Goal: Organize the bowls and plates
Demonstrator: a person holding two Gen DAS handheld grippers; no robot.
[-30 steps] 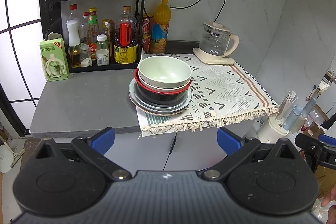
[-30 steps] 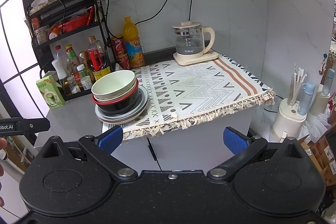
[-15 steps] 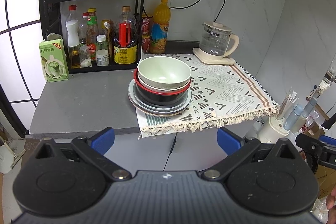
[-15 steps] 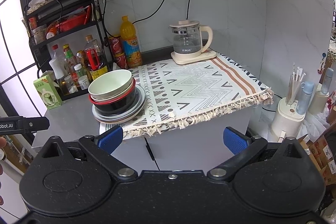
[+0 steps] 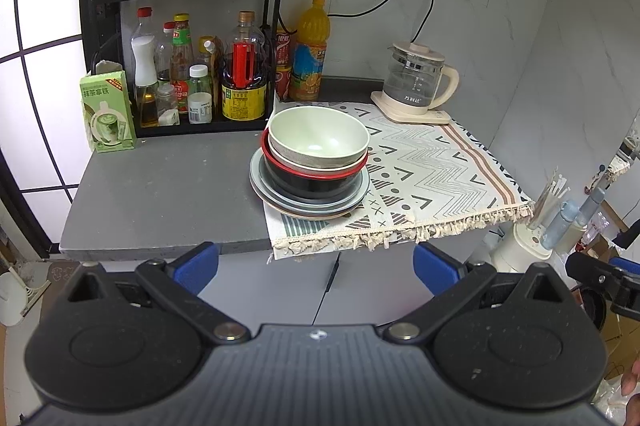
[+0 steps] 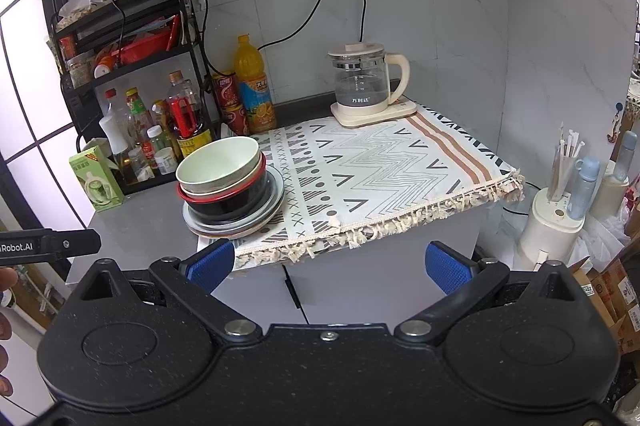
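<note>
At nine o'clock in your left wrist view the green tea carton (image 5: 107, 112) stands beside the bottle rack (image 5: 188, 26), with bare grey counter (image 5: 160, 194) in front. At centre, the task's things sit in one nested pile straddling the counter and the left edge of the patterned cloth (image 5: 432, 170): a pale green bowl (image 5: 318, 134) on top, a beige bowl under it, a red-rimmed black bowl (image 5: 312, 182) below, then grey plates (image 5: 308, 204). At two o'clock the glass kettle (image 5: 416, 82) stands well apart.

Over the last second the pile has not shifted; only the right view has drifted slightly, the pile now sitting a little nearer your frame.

Your left gripper (image 5: 316, 262) and right gripper (image 6: 330, 262) both hang short of the counter edge, fingers spread wide, holding nothing.

A stack like this fits dishes gathered and released, or dishes waiting to be sorted apart; I cannot tell which.
</note>
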